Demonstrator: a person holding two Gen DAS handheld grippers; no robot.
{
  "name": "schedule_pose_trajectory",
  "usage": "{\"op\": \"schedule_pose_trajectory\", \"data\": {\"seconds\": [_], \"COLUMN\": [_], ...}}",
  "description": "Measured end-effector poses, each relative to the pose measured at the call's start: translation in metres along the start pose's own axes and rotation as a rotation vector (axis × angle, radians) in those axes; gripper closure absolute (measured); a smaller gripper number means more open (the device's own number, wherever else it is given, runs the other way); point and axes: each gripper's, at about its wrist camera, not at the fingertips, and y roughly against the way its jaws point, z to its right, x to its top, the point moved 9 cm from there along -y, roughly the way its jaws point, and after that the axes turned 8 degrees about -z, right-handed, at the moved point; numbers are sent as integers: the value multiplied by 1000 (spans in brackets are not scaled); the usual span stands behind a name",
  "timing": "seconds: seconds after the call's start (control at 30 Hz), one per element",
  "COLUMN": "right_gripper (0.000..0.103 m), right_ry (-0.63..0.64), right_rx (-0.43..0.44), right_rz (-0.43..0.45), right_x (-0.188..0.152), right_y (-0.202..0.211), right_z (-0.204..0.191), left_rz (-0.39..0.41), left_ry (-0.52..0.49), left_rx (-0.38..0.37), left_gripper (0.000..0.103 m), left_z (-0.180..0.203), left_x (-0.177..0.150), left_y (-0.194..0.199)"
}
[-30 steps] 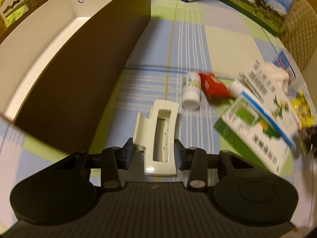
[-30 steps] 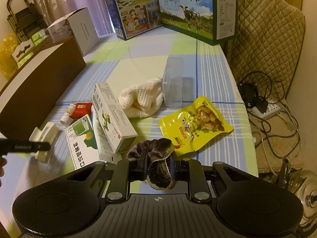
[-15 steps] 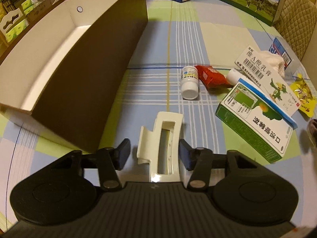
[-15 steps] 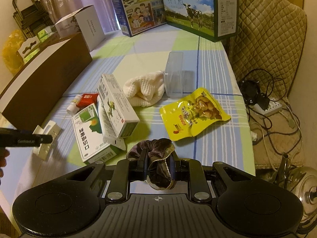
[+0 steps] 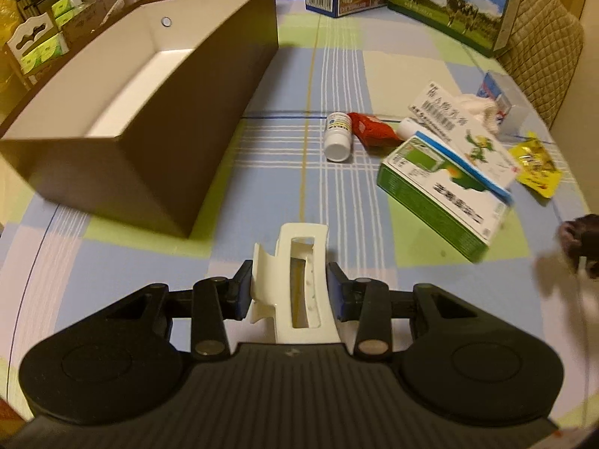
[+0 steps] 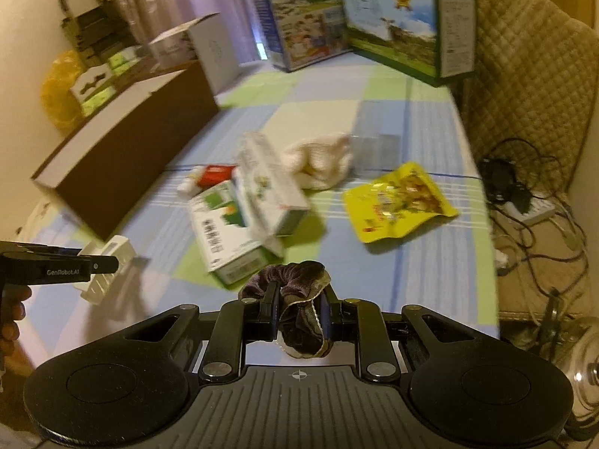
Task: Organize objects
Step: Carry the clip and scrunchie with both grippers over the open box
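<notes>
Your left gripper (image 5: pixel 288 293) is closing its jaws on the cream plastic hair claw (image 5: pixel 295 280); your right gripper (image 6: pixel 299 318) is pinching a dark velvet scrunchie (image 6: pixel 299 314), beside the unfilled, white-lined brown box (image 5: pixel 149 112)

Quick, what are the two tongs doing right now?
Left tongs: closing on the white hair clip, pads touching it.
Right tongs: shut on the dark scrunchie.

black ribbed claw (image 5: pixel 288 292) (silver pivot screws)
</notes>
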Motion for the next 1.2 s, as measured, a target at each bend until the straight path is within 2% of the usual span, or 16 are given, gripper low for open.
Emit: {"op": "schedule_pose_trajectory", "data": {"seconds": [0.3, 0.43, 0.67, 0.8, 0.97, 1.2], "right_gripper": [85, 85, 85, 85, 85, 85], "right_ry": [107, 161, 224, 245, 246, 252], "right_rx": [150, 201, 301, 311, 278, 206], "right_rz": [12, 32, 64, 77, 71, 23], "right_x": [15, 35, 87, 117, 148, 171], "right_y": [5, 1, -20, -37, -68, -119], "right_z": [-73, -115, -203, -248, -286, -313], "left_rz": [63, 119, 172, 198, 216, 165], "left_ry": [57, 63, 92, 81, 64, 36], "left_rx": [-36, -38, -48, -44, -35, -19], "left_gripper": [68, 68, 68, 68, 68, 68], "left_z": [-29, -52, -106, -138, -173, -213], "left_x": [-11, 4, 46, 77, 113, 151], "left_y": [57, 78, 97, 99, 87, 42]}}
